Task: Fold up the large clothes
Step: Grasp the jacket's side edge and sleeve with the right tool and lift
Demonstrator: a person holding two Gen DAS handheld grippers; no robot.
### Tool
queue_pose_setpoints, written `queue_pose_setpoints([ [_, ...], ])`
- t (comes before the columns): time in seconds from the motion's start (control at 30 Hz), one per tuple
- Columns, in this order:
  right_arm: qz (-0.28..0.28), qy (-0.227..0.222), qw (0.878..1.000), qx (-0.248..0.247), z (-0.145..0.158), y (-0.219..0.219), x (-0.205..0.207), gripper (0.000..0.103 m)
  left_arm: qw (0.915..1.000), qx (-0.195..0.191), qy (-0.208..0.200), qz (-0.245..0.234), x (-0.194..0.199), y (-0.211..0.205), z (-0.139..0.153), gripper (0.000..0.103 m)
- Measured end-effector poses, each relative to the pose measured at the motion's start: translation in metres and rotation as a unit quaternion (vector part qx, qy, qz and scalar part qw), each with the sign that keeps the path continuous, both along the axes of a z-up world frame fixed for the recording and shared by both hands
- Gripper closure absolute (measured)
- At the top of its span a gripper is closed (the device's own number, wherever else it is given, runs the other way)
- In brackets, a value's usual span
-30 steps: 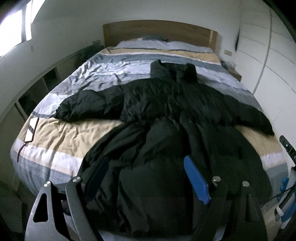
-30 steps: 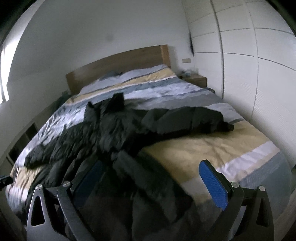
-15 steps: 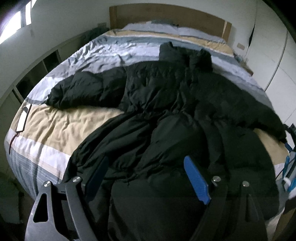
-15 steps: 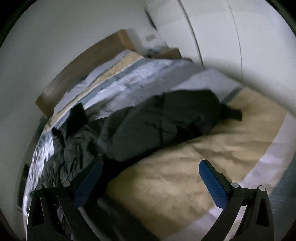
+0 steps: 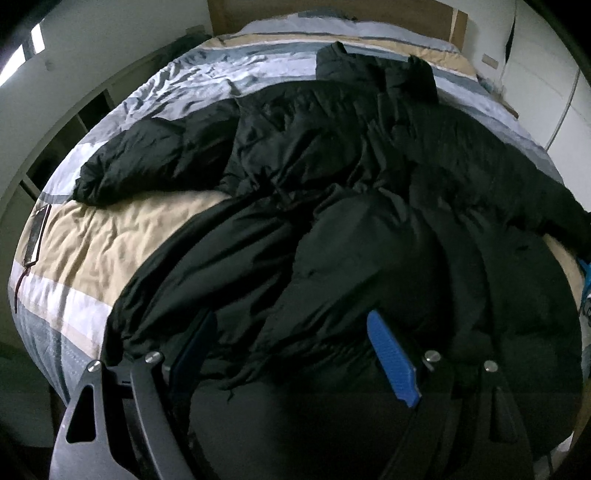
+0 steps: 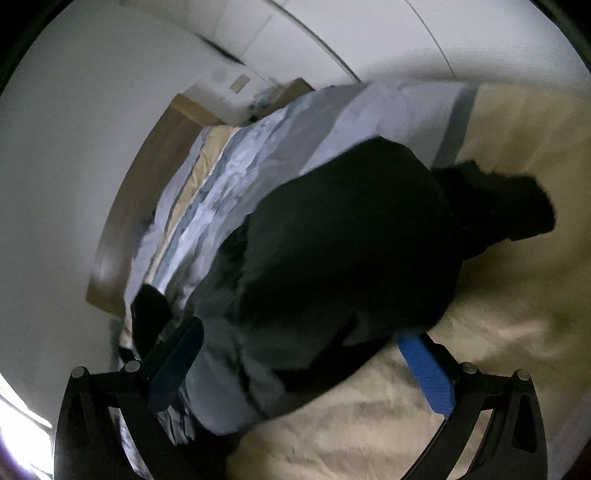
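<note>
A large black puffer coat (image 5: 332, 206) lies spread over the striped bed (image 5: 110, 236), sleeves out to both sides, collar toward the headboard. My left gripper (image 5: 291, 354) is open and empty, low over the coat's hem at the foot of the bed. In the right wrist view the coat's right sleeve (image 6: 347, 251) fills the middle, its cuff (image 6: 517, 206) on the beige stripe. My right gripper (image 6: 303, 362) is open, close above the sleeve, tilted; the sleeve lies between its blue pads (image 6: 428, 373); contact is unclear.
A dark phone-like object (image 5: 37, 232) lies near the bed's left edge. A wooden headboard (image 5: 332, 11) stands at the far end. White wardrobe doors (image 5: 554, 85) line the right side. A shelf unit (image 5: 74, 125) stands to the left.
Both grippers have moved forward and lower. The left came down over the coat's hem. The right swung right and rolled, closing in on the right sleeve. Both jaws stayed open.
</note>
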State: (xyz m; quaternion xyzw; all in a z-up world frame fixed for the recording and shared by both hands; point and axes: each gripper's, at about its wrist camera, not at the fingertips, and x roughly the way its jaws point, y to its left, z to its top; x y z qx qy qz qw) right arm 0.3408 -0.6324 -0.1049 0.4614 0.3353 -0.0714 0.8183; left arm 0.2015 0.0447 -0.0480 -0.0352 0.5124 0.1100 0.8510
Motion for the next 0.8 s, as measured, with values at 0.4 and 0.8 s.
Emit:
queue_pose_setpoints([
  [0.4,-0.016,-0.018,0.999,0.039,-0.007,-0.015,0.019,0.057,1.0,-0.007,0.004,-0.006,0.01,0.001,-0.011,0.02],
  [0.8,0.053,-0.069,0.995,-0.049,0.073,0.033,0.026,0.084,0.9987,-0.044,-0.024,0.0,-0.01,0.019,0.003,0.02],
])
